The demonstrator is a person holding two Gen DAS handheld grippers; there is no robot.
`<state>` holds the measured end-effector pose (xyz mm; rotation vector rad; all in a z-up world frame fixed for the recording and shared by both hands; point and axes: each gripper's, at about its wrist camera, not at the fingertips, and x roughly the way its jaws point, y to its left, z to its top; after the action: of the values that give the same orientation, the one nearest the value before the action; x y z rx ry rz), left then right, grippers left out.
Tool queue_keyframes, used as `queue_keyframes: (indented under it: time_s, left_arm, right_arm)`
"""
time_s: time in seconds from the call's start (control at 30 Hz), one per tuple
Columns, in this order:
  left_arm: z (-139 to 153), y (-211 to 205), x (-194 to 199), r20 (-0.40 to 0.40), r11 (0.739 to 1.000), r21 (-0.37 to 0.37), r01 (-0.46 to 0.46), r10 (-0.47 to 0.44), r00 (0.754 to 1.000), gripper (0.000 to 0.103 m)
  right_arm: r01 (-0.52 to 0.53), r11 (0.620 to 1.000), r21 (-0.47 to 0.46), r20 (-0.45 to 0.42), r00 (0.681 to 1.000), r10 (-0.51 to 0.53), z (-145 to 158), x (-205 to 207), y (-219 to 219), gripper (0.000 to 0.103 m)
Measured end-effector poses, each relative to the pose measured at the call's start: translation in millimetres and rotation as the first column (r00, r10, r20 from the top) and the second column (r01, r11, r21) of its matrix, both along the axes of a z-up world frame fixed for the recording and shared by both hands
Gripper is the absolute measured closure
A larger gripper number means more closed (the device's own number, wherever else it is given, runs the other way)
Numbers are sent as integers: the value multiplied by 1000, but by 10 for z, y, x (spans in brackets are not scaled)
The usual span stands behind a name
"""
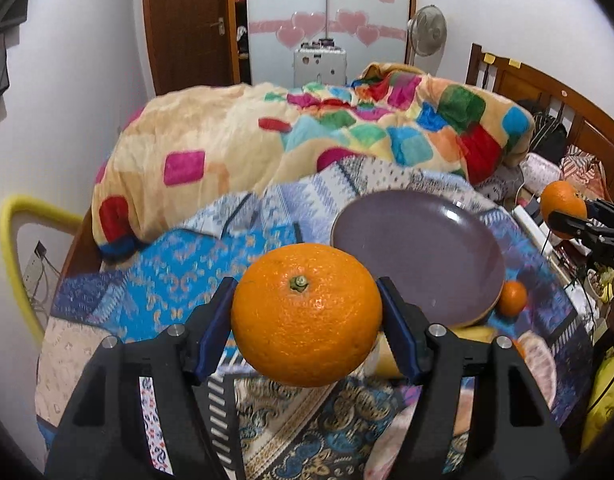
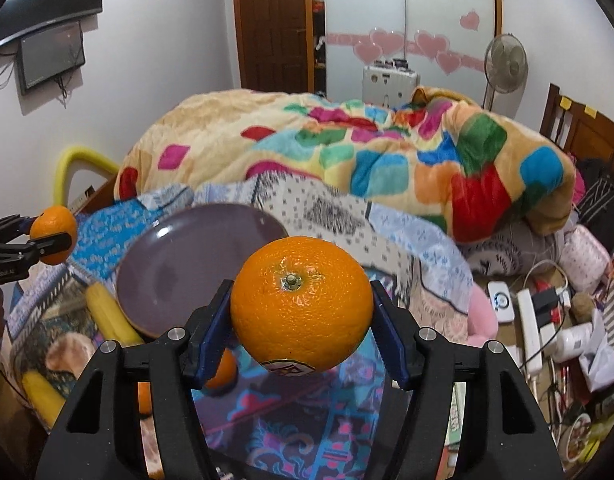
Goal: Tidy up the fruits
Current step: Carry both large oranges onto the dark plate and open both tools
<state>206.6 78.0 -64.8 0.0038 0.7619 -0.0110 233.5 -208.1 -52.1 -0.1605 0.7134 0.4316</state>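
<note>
My left gripper point(image 1: 307, 285) is shut on a large orange point(image 1: 307, 320), stem up, held in the air above the patterned cloth. In the right wrist view it shows at the far left point(image 2: 51, 238) with its orange point(image 2: 53, 220). My right gripper point(image 2: 301, 286) is shut on a second orange point(image 2: 301, 312) with a sticker on its underside. It appears at the right edge point(image 1: 569, 212), orange point(image 1: 559, 196) between the pads. A purple plate point(image 1: 419, 248) point(image 2: 187, 264) lies tilted on the cloth between the two grippers, with nothing on it.
A smaller orange point(image 1: 511, 298) rests by the plate's near right rim, and another orange point(image 2: 223, 368) lies under my right fingers. Bananas point(image 2: 107, 316) lie beside the plate. A colourful quilt point(image 1: 307, 140) is piled behind. A power strip point(image 2: 533, 332) and clutter lie at the right.
</note>
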Motion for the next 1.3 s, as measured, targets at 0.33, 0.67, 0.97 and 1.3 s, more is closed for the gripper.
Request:
queue_keyframes:
  time_s: [0.33, 0.67, 0.97, 1.3]
  left_arm:
    - [173, -172, 265, 31, 1000, -11, 28, -27, 999, 35]
    - [39, -248, 717, -17, 999, -31, 36, -37, 999, 35]
    - [-253, -298, 1110, -122, 995, -80, 57, -67, 990, 35]
    - [-426, -416, 1362, -169, 995, -51, 86, -94, 981, 34]
  right_arm:
    - [-27, 999, 36, 61, 998, 25, 192, 140, 215, 42]
    - [-51, 998, 29, 19, 999, 51, 1, 451, 518, 42]
    - [-69, 997, -43, -81, 995, 65, -367, 795, 731, 42]
    - [-122, 988, -100, -134, 985, 108, -561, 910, 919, 42]
